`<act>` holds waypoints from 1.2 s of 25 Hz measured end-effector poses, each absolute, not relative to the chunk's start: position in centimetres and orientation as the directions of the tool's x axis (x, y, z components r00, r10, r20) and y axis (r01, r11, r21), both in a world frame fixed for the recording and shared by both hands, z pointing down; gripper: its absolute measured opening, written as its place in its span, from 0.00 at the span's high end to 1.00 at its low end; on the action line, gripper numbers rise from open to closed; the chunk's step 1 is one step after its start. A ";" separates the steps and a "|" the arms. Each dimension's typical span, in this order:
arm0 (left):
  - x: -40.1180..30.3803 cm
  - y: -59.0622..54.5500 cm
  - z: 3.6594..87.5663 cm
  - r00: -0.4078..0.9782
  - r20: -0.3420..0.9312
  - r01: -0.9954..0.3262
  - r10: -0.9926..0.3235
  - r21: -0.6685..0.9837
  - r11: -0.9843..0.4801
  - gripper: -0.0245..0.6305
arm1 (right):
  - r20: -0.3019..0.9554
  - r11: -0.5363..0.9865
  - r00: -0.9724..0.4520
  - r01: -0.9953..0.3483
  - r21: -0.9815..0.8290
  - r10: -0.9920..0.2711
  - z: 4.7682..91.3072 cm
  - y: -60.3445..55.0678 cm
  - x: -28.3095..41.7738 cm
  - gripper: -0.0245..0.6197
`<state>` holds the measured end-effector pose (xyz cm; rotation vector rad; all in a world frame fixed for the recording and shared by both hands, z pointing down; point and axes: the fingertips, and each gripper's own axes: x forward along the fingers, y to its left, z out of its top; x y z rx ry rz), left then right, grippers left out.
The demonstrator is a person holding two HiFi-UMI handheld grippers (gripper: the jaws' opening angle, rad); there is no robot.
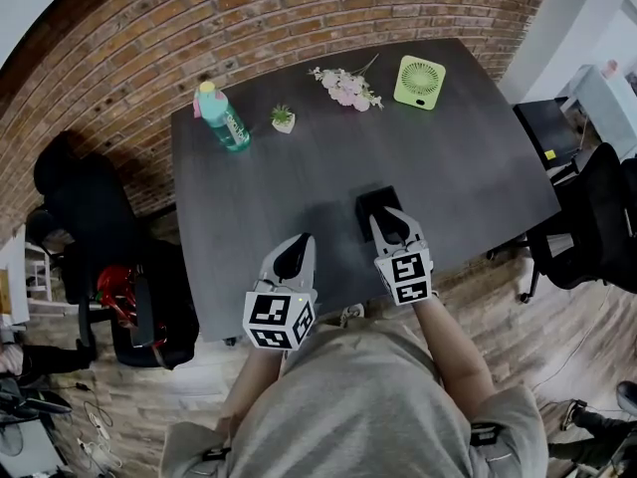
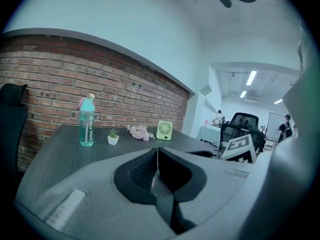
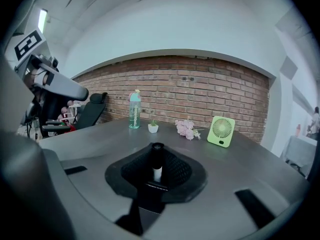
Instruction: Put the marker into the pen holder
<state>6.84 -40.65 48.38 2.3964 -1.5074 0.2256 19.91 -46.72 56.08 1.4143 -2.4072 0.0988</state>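
The left gripper (image 1: 296, 248) hangs at the table's near edge with its jaws together on nothing, and is the farther of the two from the work. The right gripper (image 1: 392, 225) is clamped on the marker (image 3: 157, 165), which stands upright between its jaws. The black pen holder (image 1: 374, 202) sits just ahead of its tips.

Ranged along the far side of a dark desk (image 1: 299, 187), left to right: a teal bottle (image 1: 223, 118) with a pink cap, upright; near it a small potted plant (image 1: 284, 119); pink flowers (image 1: 345, 88) lying flat; a green fan (image 1: 419, 82), upright. Behind, a brick wall (image 1: 149, 48); off the desk's left edge, a black office chair (image 1: 85, 217)
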 end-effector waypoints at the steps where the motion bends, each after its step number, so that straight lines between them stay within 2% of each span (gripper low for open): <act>1: 6.9 -40.7 48.4 0.436 0.289 -0.899 -0.852 0.168 -0.404 0.93 | 0.329 0.501 -0.443 -0.858 0.112 -0.834 56.1 -46.8 19.9 0.85; 30: 7.5 -40.0 48.3 0.450 0.281 -0.893 -0.848 0.165 -0.419 0.93 | 0.376 0.548 -0.478 -0.830 0.102 -0.794 56.5 -44.9 18.7 0.83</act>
